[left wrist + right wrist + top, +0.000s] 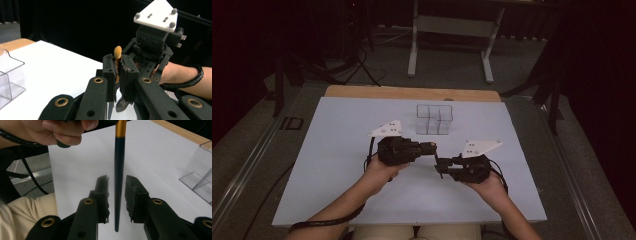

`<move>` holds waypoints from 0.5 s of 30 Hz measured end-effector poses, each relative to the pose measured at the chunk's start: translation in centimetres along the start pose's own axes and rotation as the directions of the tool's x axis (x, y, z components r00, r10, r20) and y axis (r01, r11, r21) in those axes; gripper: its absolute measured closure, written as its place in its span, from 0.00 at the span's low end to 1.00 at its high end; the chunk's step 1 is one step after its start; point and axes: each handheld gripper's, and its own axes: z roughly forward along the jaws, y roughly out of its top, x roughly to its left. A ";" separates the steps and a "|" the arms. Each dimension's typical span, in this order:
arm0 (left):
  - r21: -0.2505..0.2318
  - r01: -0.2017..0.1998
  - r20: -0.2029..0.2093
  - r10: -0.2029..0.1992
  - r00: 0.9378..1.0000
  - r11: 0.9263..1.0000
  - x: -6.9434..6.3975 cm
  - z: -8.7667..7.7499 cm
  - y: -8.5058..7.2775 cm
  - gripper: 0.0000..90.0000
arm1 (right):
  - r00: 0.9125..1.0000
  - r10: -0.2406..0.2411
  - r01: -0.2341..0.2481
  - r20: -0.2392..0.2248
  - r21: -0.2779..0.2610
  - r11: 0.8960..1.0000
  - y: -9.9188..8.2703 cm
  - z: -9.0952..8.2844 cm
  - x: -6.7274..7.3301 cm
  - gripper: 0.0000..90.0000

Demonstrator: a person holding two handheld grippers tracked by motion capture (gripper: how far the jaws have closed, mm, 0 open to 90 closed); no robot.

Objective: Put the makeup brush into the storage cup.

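A slim brush with an orange tip [117,52], a gold band and a dark handle [119,170] is clamped by its tip end in my left gripper [118,61], which is shut on it. The handle hangs down from there between the jaws of my right gripper [117,181], which stand open on either side without pressing it. In the high view the left gripper [430,147] and right gripper [439,165] meet nose to nose at the table's middle. The brush itself is too small to make out there.
A clear plastic box with compartments [434,119] stands just beyond the grippers, seen also as a clear box [10,75] and clear box [200,175]. The white table sheet [337,165] ends at a wooden strip [412,93]. A desk frame [452,30] stands on the floor behind.
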 end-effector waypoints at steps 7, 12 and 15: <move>0.004 -0.013 -0.004 0.013 1.000 1.000 -0.2 0.0 0.7 0.95 | 1.000 0.011 -0.011 0.013 0.018 1.000 -0.8 0.3 -0.2 0.80; 0.003 -0.024 -0.010 0.024 1.000 1.000 -0.4 -0.1 1.1 0.95 | 0.999 0.033 -0.033 0.003 0.022 0.999 -1.5 0.4 -0.5 0.80; 0.000 -0.028 -0.012 0.028 1.000 1.000 -0.3 -0.1 1.1 0.95 | 0.999 0.044 -0.044 0.001 0.025 0.999 -1.9 0.5 -0.6 0.80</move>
